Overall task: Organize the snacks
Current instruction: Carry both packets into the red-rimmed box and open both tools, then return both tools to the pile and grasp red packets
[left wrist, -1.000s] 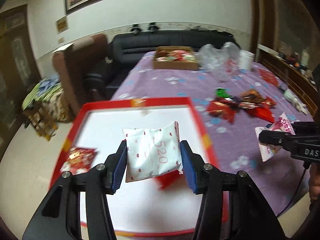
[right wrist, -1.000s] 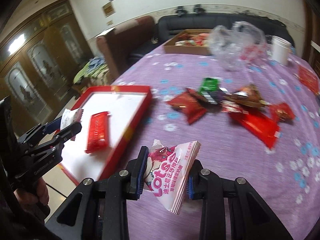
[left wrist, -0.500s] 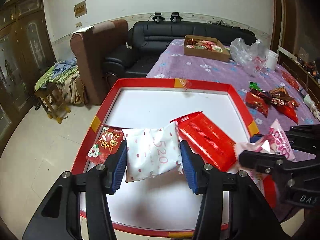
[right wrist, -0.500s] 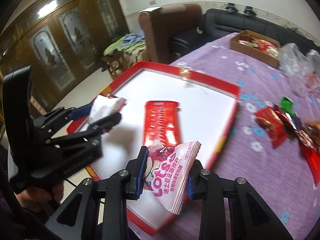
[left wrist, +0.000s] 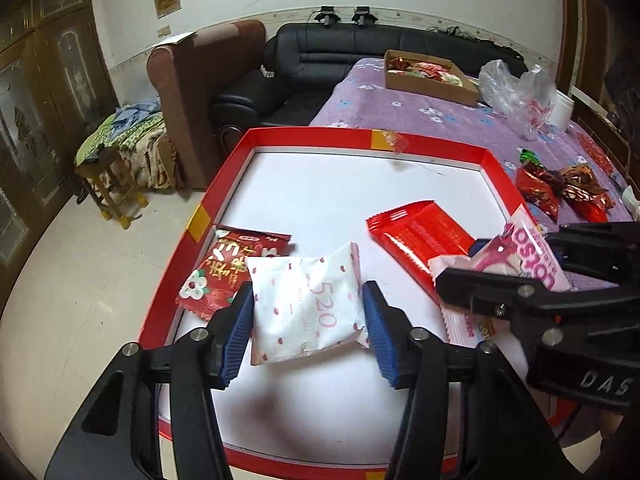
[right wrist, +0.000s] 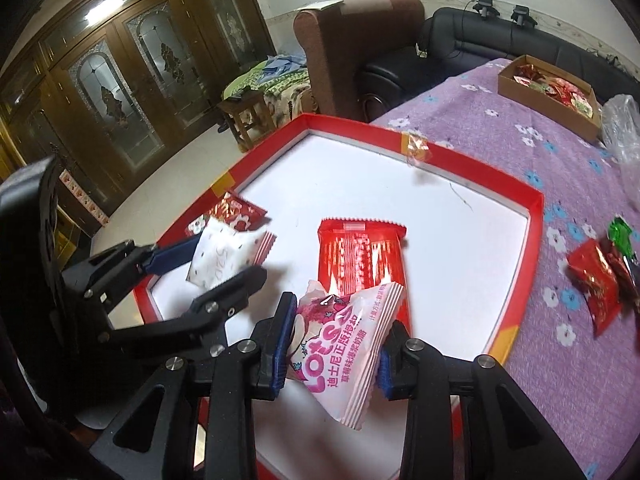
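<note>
**Two snack packets held over the red tray**

In the left wrist view, low in the centre, we see our left gripper (left wrist: 307, 320) with the white, red-dotted pillow packet marked "520" (left wrist: 306, 306) between its blue pads (left wrist: 240, 332). The jaws are opening, yet the pads on both sides still touch the packet's edges. It hangs above the white floor of the shallow red-rimmed cardboard tray (left wrist: 424, 145), which fills the middle of the frame.

At the lower right of that view our right gripper (left wrist: 516, 264) comes in from the side. In the right wrist view it sits at the bottom centre (right wrist: 334, 344), holding the pink and white "Lotso" pouch (right wrist: 344, 340) between its pads; these jaws are also opening, at a narrow gap, with the pouch still between them and touched on both sides.

Two packets lie in the tray: a dark red packet with white flowers and gold lettering (left wrist: 224, 270) at the left rim, partly under the white one, and a long glossy red wrapper (left wrist: 420, 236) right of centre.

On the purple flowered tablecloth (left wrist: 440, 120), to the right of the tray, loose red and green sweets (left wrist: 560, 190) lie scattered. A brown cardboard box of snacks (left wrist: 430, 76) and a crumpled clear plastic bag (left wrist: 516, 96) stand at the upper right.
</note>
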Available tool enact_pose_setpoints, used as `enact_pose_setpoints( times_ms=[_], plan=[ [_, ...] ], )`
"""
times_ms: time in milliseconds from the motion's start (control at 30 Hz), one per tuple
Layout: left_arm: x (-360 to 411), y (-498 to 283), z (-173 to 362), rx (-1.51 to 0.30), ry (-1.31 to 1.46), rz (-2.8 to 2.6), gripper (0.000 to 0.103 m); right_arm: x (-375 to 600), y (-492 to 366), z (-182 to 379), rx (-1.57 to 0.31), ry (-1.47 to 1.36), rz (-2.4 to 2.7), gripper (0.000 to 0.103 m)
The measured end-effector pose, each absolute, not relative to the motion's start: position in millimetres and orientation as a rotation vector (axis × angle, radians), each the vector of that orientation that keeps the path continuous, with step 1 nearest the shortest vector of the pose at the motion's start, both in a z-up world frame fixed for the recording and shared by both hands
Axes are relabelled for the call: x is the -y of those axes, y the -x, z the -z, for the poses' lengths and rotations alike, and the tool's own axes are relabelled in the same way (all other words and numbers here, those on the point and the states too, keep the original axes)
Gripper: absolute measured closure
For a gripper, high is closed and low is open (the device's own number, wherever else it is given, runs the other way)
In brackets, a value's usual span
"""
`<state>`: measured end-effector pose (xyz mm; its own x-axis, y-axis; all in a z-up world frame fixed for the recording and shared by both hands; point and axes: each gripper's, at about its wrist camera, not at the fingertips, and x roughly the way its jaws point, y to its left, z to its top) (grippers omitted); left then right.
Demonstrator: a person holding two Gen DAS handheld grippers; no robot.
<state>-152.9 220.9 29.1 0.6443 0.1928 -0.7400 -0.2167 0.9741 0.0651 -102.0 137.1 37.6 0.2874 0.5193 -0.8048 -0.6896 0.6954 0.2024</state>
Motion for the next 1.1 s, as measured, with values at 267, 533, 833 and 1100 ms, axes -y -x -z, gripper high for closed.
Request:
enact_pose_setpoints(
  times_ms=[267,533,833,1100],
  plan=[
    [-223,155,-34,-0.830,0.015,-0.295,0.032,-110,95,-57,-0.892,0.097,-0.816,0.040],
    [-205,153,-46,-0.800,-0.013,-0.256,0.031,-39,76,-54,-0.895,-0.017,-0.686,0.040],
    [-137,135,-61,-0.785,-0.127,-0.122,0.027,88,69,-46,-0.887,-0.190,-0.495,0.040],
    [-56,109,-69,-0.782,-0.253,0.040,0.024,182,72,-42,-0.866,-0.289,-0.356,0.039]
  ],
)
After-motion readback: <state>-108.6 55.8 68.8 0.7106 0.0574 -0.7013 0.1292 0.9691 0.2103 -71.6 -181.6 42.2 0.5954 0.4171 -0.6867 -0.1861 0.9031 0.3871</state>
